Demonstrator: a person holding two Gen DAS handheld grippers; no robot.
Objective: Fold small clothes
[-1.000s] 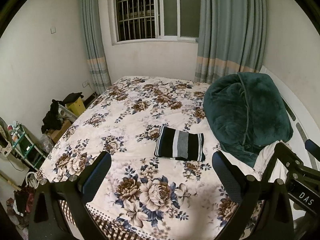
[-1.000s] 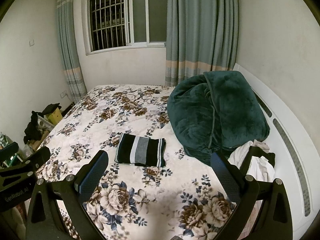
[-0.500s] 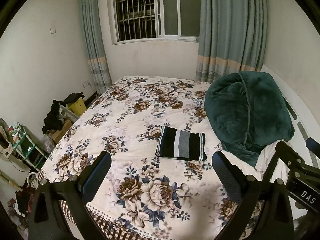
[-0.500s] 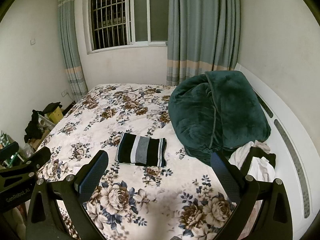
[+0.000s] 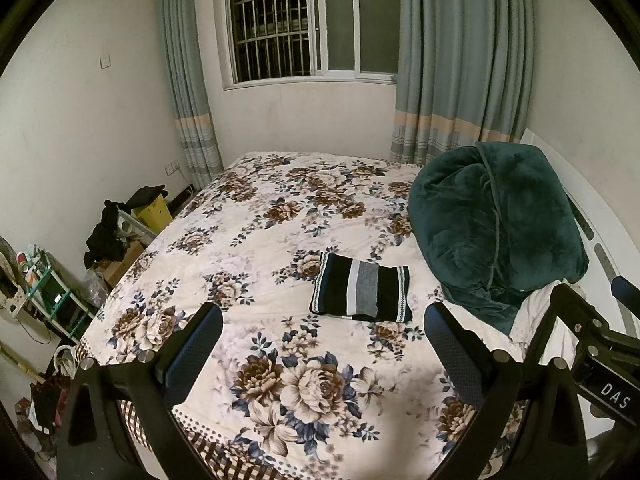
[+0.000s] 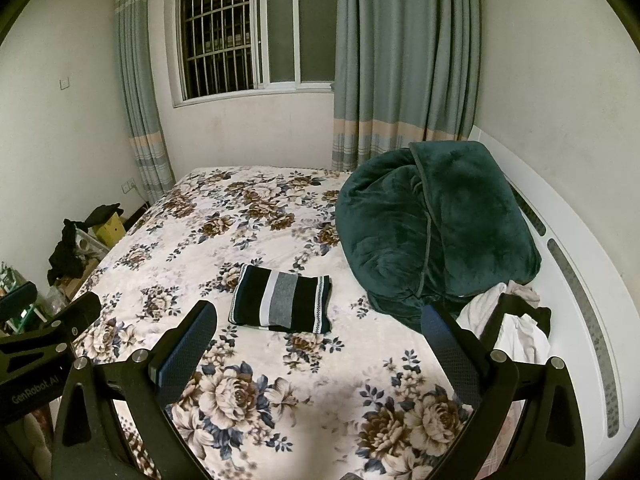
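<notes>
A folded black, white and grey striped garment (image 5: 361, 293) lies flat in the middle of the floral bedspread (image 5: 280, 216); it also shows in the right wrist view (image 6: 282, 299). My left gripper (image 5: 323, 334) is open and empty, held above the bed's near edge, short of the garment. My right gripper (image 6: 320, 330) is open and empty, also near the front edge. A small heap of white and black clothes (image 6: 516, 320) lies at the right by the headboard, partly behind the right finger.
A bulky dark green blanket (image 6: 432, 228) sits on the bed's right side. The white headboard (image 6: 580, 280) runs along the right. Boxes, dark clothes and a small rack (image 5: 52, 292) crowd the floor at the left. Window and curtains stand behind.
Both grippers have drifted slightly; the view of the bed shifts a little. The garment has not moved, and both grippers stay open.
</notes>
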